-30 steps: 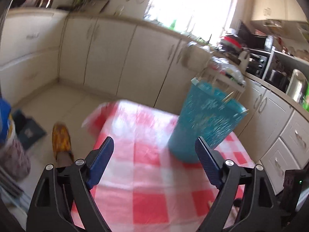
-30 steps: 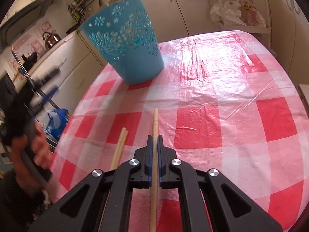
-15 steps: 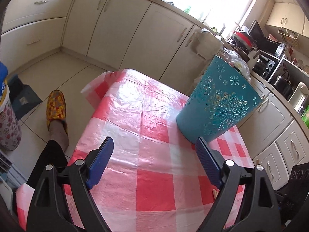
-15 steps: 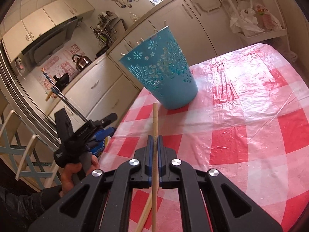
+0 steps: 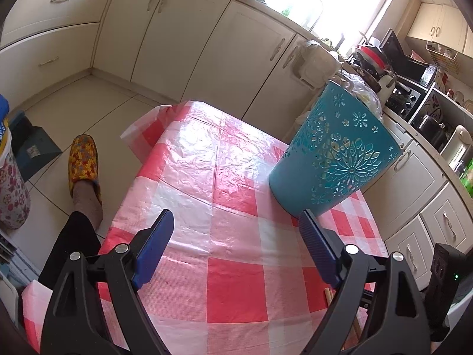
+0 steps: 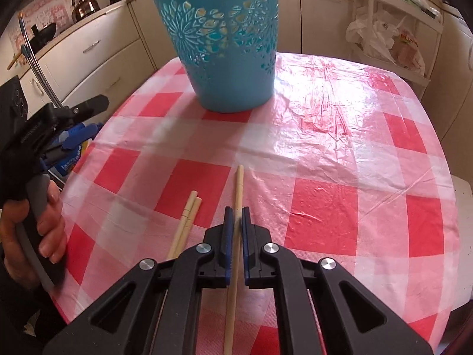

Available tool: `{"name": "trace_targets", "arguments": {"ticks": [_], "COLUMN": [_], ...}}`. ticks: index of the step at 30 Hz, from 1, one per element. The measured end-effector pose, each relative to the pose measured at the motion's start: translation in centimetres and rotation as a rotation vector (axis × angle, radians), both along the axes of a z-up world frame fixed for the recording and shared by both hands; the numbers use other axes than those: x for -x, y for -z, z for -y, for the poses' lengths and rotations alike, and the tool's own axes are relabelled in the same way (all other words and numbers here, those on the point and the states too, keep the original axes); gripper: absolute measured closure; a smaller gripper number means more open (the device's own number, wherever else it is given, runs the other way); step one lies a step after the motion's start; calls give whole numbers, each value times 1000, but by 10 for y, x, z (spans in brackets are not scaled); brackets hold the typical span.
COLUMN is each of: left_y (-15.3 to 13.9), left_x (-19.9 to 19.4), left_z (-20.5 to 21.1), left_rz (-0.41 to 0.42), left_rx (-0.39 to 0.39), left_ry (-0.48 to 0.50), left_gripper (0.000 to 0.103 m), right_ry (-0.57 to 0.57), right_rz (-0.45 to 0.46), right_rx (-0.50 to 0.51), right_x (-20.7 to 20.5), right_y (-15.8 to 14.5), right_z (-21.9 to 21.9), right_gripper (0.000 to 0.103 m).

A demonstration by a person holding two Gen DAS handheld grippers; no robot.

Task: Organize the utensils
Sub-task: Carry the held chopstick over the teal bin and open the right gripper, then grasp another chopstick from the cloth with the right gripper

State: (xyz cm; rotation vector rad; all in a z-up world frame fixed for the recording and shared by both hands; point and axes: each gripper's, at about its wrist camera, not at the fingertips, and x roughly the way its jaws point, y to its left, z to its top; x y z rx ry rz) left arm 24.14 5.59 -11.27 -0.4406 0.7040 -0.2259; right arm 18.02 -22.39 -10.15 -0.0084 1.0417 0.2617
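- The right gripper [image 6: 235, 217] is clamped on one chopstick [image 6: 239, 186], whose long axis runs straight forward along the fingers and points toward the blue basket [image 6: 224, 38].
- The basket stands upright on the checked tablecloth [image 6: 340, 153], well ahead of the chopstick's tip and slightly to its left; from the right wrist view the rim sits above the tip, so the stick likely has to rise and tilt before it can go in.
- Two more chopsticks [image 6: 184, 224] lie side by side on the cloth just left of the right gripper, roughly parallel to the held one.
- The left gripper [image 5: 236, 236] hangs wide open and empty over the table's near edge, with the basket ahead to its right.
- The right gripper is the one placed to make the drop.
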Motion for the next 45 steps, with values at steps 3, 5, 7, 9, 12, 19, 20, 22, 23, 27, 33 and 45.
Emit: {"name": "trace_targets", "arguments": {"ticks": [3,5,7,9,12,19,20,22,23,27,33,45], "left_y": [0,1,1,1,2,4,4,5,5,6,6,7], "left_x": [1,0,0,-1,-1,-3,-3,-4,-4,-5,-4,-4], "left_z": [-2,-2,-3,-2,-2,-1,-1,-2,-3,-3,-5,-8], "left_rz": [5,7,5,3,-3,-14,-16,-19,-20,-25,-22,-23], "left_rx": [11,17,19,19,22,22,24,30,33,43,62,84], "left_ry": [-1,0,2,5,8,10,8,4,2,0,-1,-3], "left_gripper": [21,21,21,21,21,21,21,21,21,21,20,20], "right_ry": [-8,-21,-49,-64,-37,-55,-54,-26,-15,105,297,227], "right_rz": [-12,-11,-3,-6,23,352,394,483,512,631,724,555], "right_rx": [21,51,112,128,-58,-390,-393,-410,-422,-388,-298,-214], "right_x": [-5,-8,-8,-7,-1,-10,-16,-36,-44,-92,-148,-125], "right_y": [1,2,2,1,-22,-159,-173,-201,-208,-224,-211,-153], "right_z": [-2,-6,-15,-18,-5,12,11,10,9,-4,-16,-3], "right_gripper": [96,96,97,98,98,97,98,97,97,97,97,75]}}
